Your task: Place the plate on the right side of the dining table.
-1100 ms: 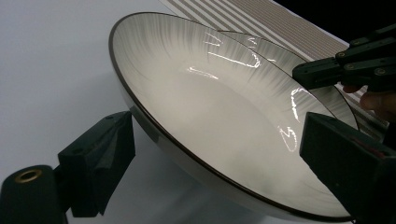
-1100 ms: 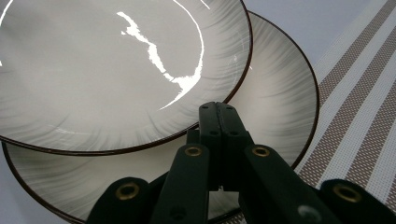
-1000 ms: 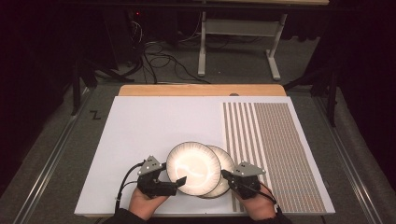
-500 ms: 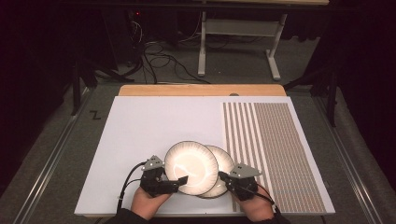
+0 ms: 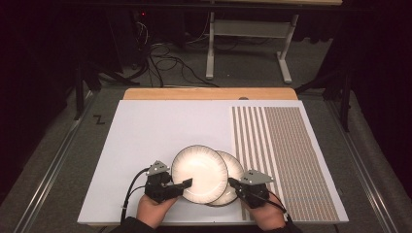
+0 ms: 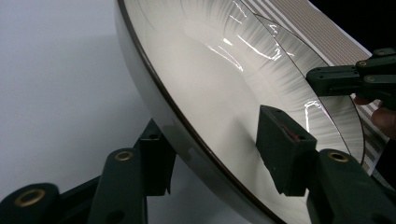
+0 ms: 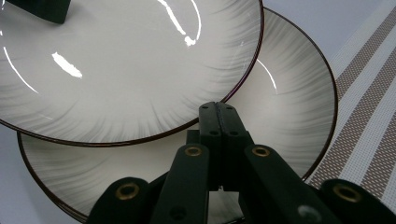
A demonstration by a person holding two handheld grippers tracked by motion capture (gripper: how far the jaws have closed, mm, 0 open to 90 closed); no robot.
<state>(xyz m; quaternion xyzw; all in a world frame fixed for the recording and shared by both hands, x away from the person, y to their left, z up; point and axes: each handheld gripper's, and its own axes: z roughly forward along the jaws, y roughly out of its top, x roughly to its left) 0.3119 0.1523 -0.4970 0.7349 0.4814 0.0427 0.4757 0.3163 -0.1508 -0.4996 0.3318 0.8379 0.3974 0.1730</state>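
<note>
Black jaws of my left tongs [image 6: 219, 163] are clamped on the near rim of the upper plate [image 5: 199, 174]: in the left gripper view one jaw sits under the rim and the other presses on the glazed inside, with the dark edge line running between them. From the high view those tongs [image 5: 179, 185] reach in from the left, my left hand [image 5: 154, 208] behind them, cable trailing toward the front edge. That plate is tilted and raised, overlapping the lower plate [image 5: 234, 167], which lies flat on the surface

My right tongs [image 7: 219, 130] are pressed together, jaws touching with nothing between them, their tips over the near part of the lower plate [image 7: 285, 112]; whether they touch it I cannot tell. The right gripper view shows the upper plate [image 7: 130, 60] crossing above the lower one, a detail the high view flattens. In the high view the right tongs [image 5: 238, 185] sit at the lower plate's right edge, my right hand [image 5: 265, 216] behind

Both plates are white with grey radial streaks. The white surface [image 5: 145, 131] carries a brown striped mat [image 5: 286, 145] on its right, and the lower plate's edge lies over the mat's first stripes
</note>
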